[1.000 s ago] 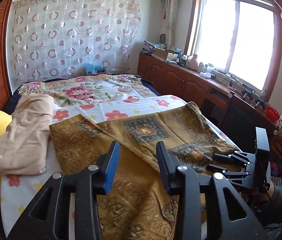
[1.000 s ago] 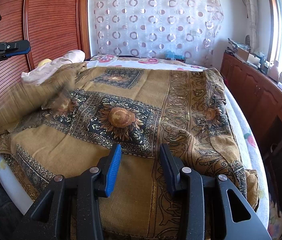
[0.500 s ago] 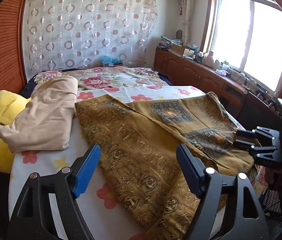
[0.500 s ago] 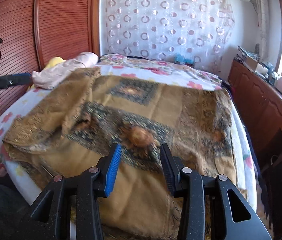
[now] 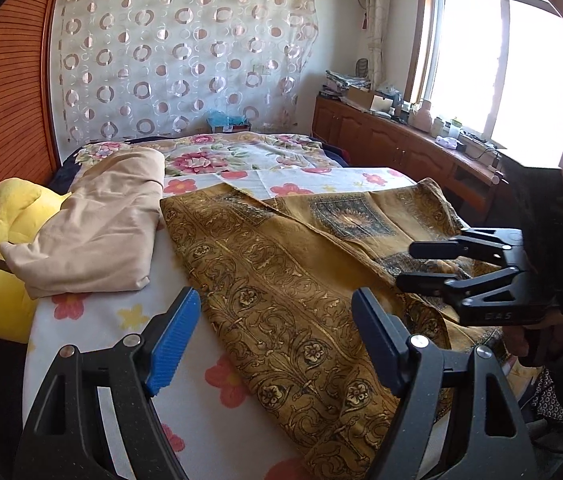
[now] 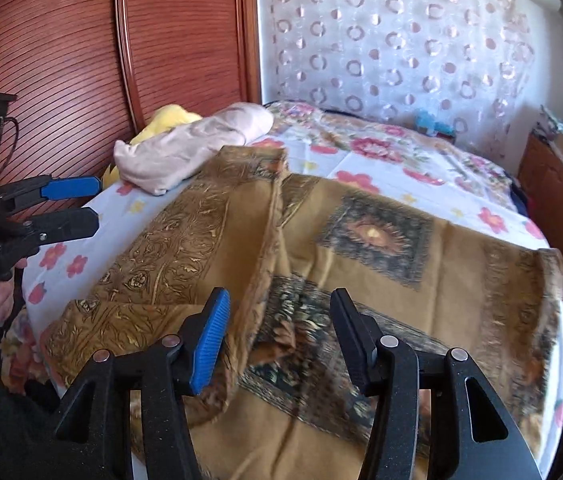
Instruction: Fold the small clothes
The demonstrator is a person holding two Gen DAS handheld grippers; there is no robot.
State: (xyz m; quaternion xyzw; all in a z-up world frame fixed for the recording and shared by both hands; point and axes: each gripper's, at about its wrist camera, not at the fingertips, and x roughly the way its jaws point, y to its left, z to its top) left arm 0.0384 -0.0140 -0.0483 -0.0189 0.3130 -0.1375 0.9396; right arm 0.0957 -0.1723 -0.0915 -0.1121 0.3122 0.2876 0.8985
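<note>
A large golden-brown patterned cloth (image 5: 281, 280) lies on the bed, with its left side folded over toward the middle (image 6: 201, 232). My left gripper (image 5: 277, 344) is open and empty, above the cloth's near left part. It also shows at the left of the right wrist view (image 6: 77, 204). My right gripper (image 6: 277, 344) is open and empty, just above the folded edge near the bed's front. It shows at the right of the left wrist view (image 5: 413, 264), over the cloth's right side.
A folded beige garment (image 5: 101, 224) lies on the floral bedsheet (image 5: 209, 400) at the left, next to a yellow plush toy (image 5: 5, 248). A wooden wardrobe (image 6: 81, 60) stands left of the bed. A wooden cabinet (image 5: 401, 152) with clutter runs under the window at the right.
Both grippers have opened wider and drawn back. The cloth's left side now lies folded over toward the middle, baring floral sheet at the left.
</note>
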